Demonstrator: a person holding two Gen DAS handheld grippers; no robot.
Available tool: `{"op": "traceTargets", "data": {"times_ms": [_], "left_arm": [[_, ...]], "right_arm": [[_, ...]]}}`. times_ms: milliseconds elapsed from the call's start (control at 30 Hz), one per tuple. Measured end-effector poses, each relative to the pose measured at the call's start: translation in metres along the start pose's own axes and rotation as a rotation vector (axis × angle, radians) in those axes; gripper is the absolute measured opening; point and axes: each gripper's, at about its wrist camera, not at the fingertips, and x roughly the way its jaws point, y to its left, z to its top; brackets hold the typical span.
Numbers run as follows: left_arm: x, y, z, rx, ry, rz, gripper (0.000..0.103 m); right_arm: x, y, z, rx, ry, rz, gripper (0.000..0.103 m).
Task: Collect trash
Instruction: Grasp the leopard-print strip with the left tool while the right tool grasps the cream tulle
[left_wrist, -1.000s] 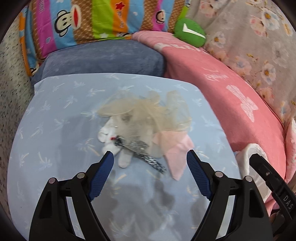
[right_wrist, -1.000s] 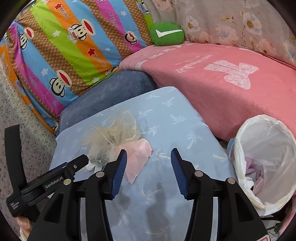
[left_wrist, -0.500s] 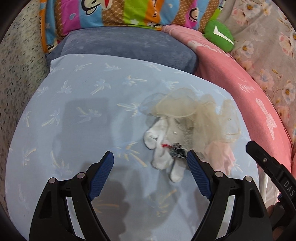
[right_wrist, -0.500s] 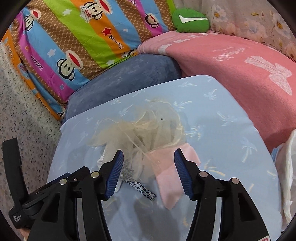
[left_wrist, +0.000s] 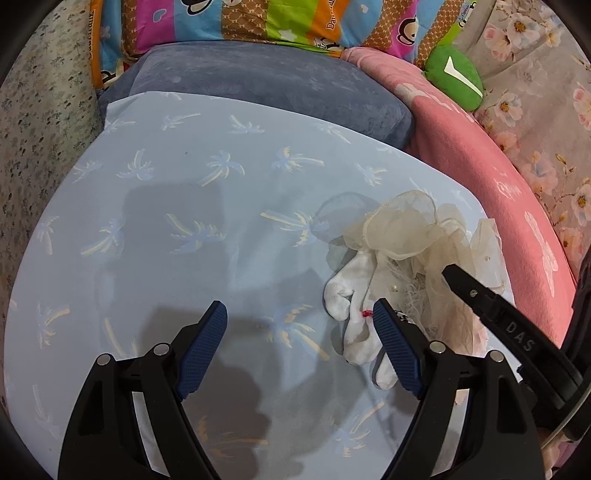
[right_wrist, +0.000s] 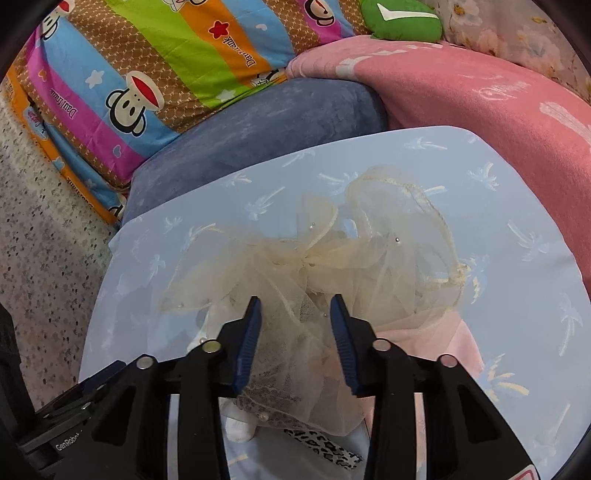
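A heap of scraps lies on the light blue palm-print cushion (left_wrist: 184, 206): cream tulle (right_wrist: 332, 251), a white sock (left_wrist: 351, 291), a pink cloth piece (right_wrist: 447, 339) and a leopard-print strip (right_wrist: 325, 446). My right gripper (right_wrist: 295, 301) is down in the heap and its jaws are closing, with a bunch of the tulle pinched between the blue pads. My left gripper (left_wrist: 297, 306) stands open over bare cushion just left of the heap, with nothing between its fingers. Its right fingertip (left_wrist: 380, 314) is at the sock's edge. The tulle (left_wrist: 413, 229) hides part of the sock.
A blue-grey pillow (left_wrist: 258, 85) lies behind the cushion, and a striped monkey-print pillow (right_wrist: 147, 55) behind that. A pink blanket (left_wrist: 498, 177) rises on the right, with a green plush (left_wrist: 454, 77) at its far end. Speckled floor (right_wrist: 44, 258) lies to the left.
Both grippers have come down and closer to the heap. The right gripper's jaws have narrowed around the tulle. The left gripper has shifted left of the heap, still open. The white bag has left view.
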Motion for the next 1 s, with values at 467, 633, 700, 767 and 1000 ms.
{"op": "traceTargets", "data": {"times_ms": [467, 633, 700, 767, 1000], "left_arm": [[0.001, -0.044, -0.019, 0.106, 0.016, -0.066, 0.077], [0.008, -0.063, -0.022, 0.15, 0.025, -0.073, 0.075], [0.013, -0.068, -0.022, 0.161, 0.03, -0.068, 0.069], [0.019, -0.072, -0.021, 0.163, 0.037, -0.061, 0.059], [0.021, -0.075, -0.022, 0.158, 0.067, -0.079, 0.017]], "right_arm": [[-0.088, -0.053, -0.013, 0.092, -0.134, -0.059, 0.001], [-0.129, -0.076, -0.028, 0.158, -0.185, -0.06, 0.001], [-0.14, -0.085, -0.033, 0.183, -0.194, -0.058, 0.001], [-0.149, -0.091, -0.037, 0.195, -0.199, -0.059, 0.001], [-0.179, -0.095, -0.04, 0.199, -0.245, -0.054, 0.001]]}}
